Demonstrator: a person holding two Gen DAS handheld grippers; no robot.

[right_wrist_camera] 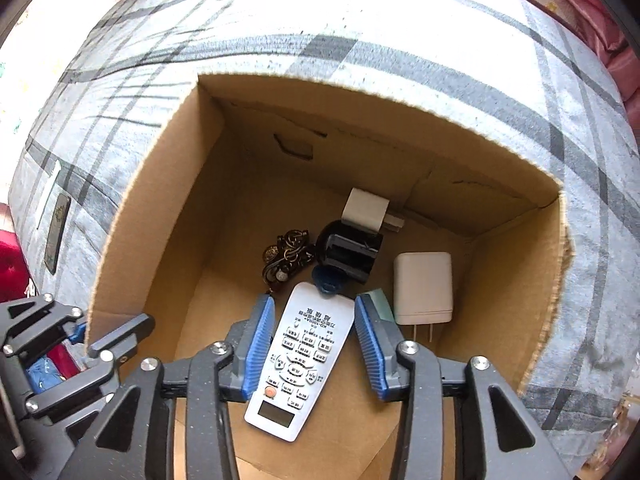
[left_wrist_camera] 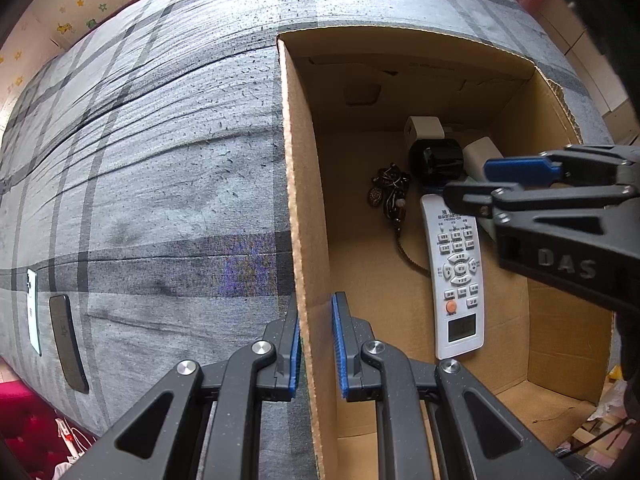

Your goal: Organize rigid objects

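A grey plaid bed (left_wrist_camera: 160,160) is carrying an open cardboard box (right_wrist_camera: 152,216). The left tool (left_wrist_camera: 316,344) is pinching the box's left wall (left_wrist_camera: 300,200), one blue pad on each side of the cardboard. Inside, on the box floor, a white remote control (right_wrist_camera: 304,356) is lying flat between the spread pads of the right tool (right_wrist_camera: 314,344), which are standing clear of its edges. A white charger (right_wrist_camera: 424,288) is resting just right of that tool, and a black round object (right_wrist_camera: 348,252), a smaller white plug (right_wrist_camera: 366,210) and a dark trinket on a cord (right_wrist_camera: 286,252) are sitting beyond the remote. Only the left wrist view is showing two flat devices, one white (left_wrist_camera: 33,312) and one dark (left_wrist_camera: 68,344), lying on the bed, cut by heavy distortion.
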